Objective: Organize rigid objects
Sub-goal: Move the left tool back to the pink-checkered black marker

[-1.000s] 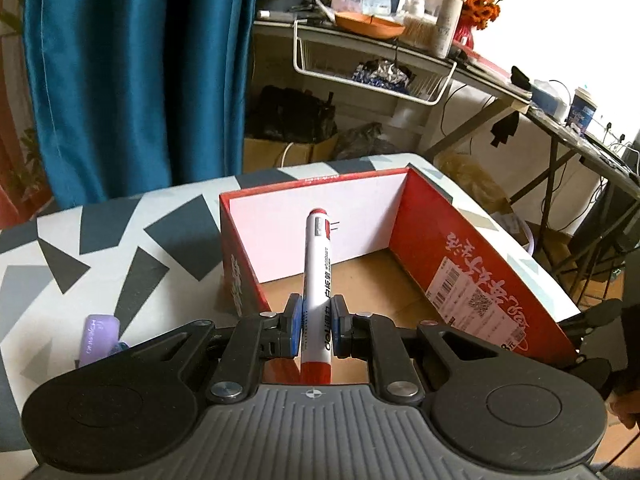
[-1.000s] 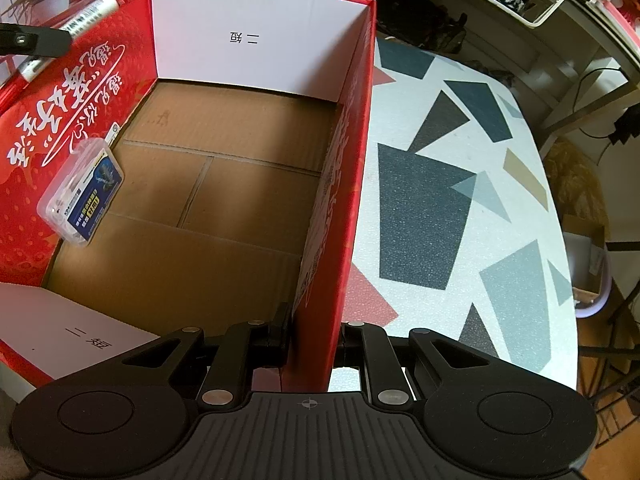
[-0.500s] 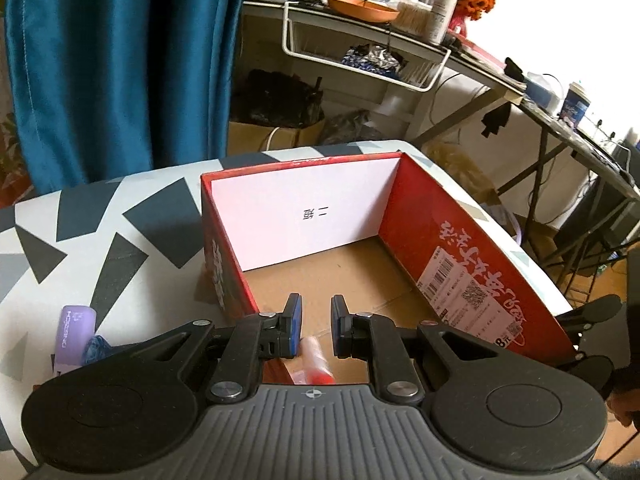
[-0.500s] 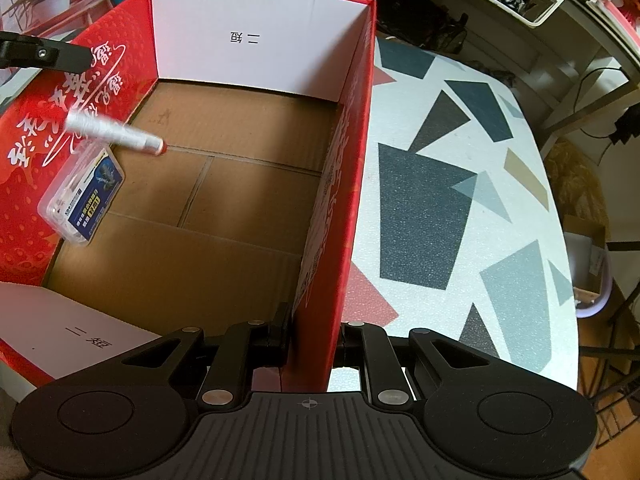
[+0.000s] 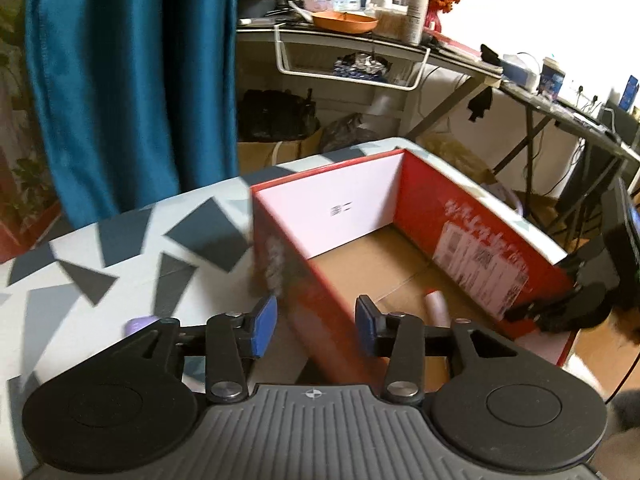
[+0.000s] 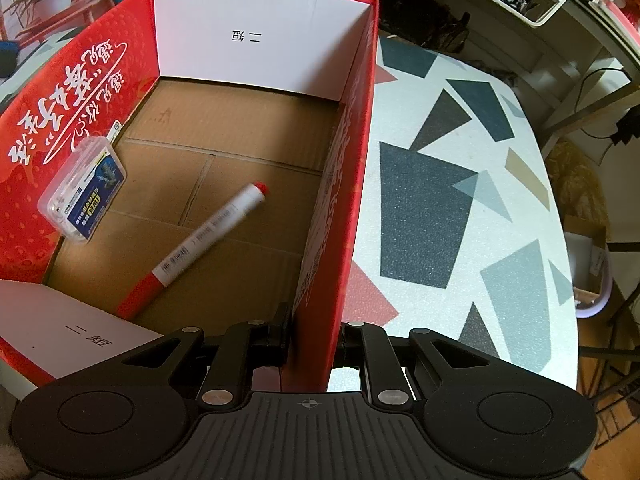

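A red cardboard box (image 6: 348, 168) stands open on the patterned table (image 6: 440, 128). On its brown floor lies a white marker (image 6: 208, 236) with red ends. A clear plastic case (image 6: 84, 188) leans against the left wall. My right gripper (image 6: 314, 344) is shut on the box's right wall. In the left wrist view the marker (image 5: 436, 304) shows on the floor of the box (image 5: 472, 216). My left gripper (image 5: 316, 320) hangs over the near wall. Its jaws are opening and its blue pads (image 5: 264, 320) grip nothing. The right gripper (image 5: 536, 312) shows at the box's right end.
A purple object (image 5: 140, 324) lies on the table (image 5: 120, 248) left of the box, partly hidden by my left gripper. A blue curtain (image 5: 132, 80) hangs behind. Cluttered desks (image 5: 360, 36) and a wire basket stand beyond the table's far edge.
The left gripper let go of the marker, which dropped onto the box floor. Its jaws then spread wider and it shifted sideways toward the table. The right gripper kept still on the wall.
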`<control>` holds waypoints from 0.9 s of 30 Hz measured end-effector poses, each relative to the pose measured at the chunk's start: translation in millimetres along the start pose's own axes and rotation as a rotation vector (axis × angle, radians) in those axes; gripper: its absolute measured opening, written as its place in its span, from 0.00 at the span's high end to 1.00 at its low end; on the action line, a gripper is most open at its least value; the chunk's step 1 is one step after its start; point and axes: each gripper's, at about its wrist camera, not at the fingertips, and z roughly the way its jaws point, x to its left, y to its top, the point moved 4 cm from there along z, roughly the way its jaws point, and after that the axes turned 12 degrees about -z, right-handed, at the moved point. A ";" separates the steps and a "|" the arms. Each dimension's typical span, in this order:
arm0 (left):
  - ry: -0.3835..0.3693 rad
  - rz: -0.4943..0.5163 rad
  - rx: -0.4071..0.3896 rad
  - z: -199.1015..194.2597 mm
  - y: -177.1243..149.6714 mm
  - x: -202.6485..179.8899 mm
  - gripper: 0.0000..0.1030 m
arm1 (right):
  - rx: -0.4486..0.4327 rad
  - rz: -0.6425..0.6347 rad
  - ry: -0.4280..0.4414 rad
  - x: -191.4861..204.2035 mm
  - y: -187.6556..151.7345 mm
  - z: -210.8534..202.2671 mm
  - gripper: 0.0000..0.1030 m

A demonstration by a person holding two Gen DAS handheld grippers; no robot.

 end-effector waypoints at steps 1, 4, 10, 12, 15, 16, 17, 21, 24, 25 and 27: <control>0.010 -0.001 0.005 -1.6 -3.5 5.6 0.55 | 0.001 0.000 0.000 -0.1 0.2 0.1 0.86; 0.025 -0.012 0.039 -2.6 -13.9 19.6 0.48 | 0.003 0.000 0.000 0.3 0.8 0.4 0.86; 0.090 0.008 0.092 5.0 -38.3 42.2 0.41 | 0.003 0.000 0.000 0.5 0.9 0.4 0.86; 0.123 0.011 0.112 10.2 -45.8 48.9 0.41 | 0.003 -0.001 0.001 0.5 0.9 0.3 0.86; 0.135 0.025 0.135 17.7 -57.1 51.1 0.41 | 0.003 -0.001 0.001 0.5 1.1 0.4 0.86; 0.135 0.033 0.140 20.1 -59.3 50.4 0.41 | 0.003 -0.001 0.000 0.5 1.2 0.4 0.86; 0.137 0.047 0.145 22.9 -62.5 48.9 0.42 | 0.003 -0.001 0.001 0.4 1.2 0.5 0.86; 0.154 0.069 0.164 32.1 -72.9 47.6 0.50 | 0.003 -0.001 0.001 0.4 1.2 0.5 0.86; 0.176 0.060 0.154 37.3 -75.6 49.1 0.56 | 0.004 -0.001 0.001 0.5 1.5 0.6 0.86; 0.183 0.052 0.148 39.5 -75.4 50.4 0.59 | 0.004 -0.001 0.001 0.4 1.1 0.5 0.86; 0.190 0.033 0.136 43.3 -72.6 53.0 0.64 | 0.003 -0.001 0.000 0.4 1.0 0.5 0.86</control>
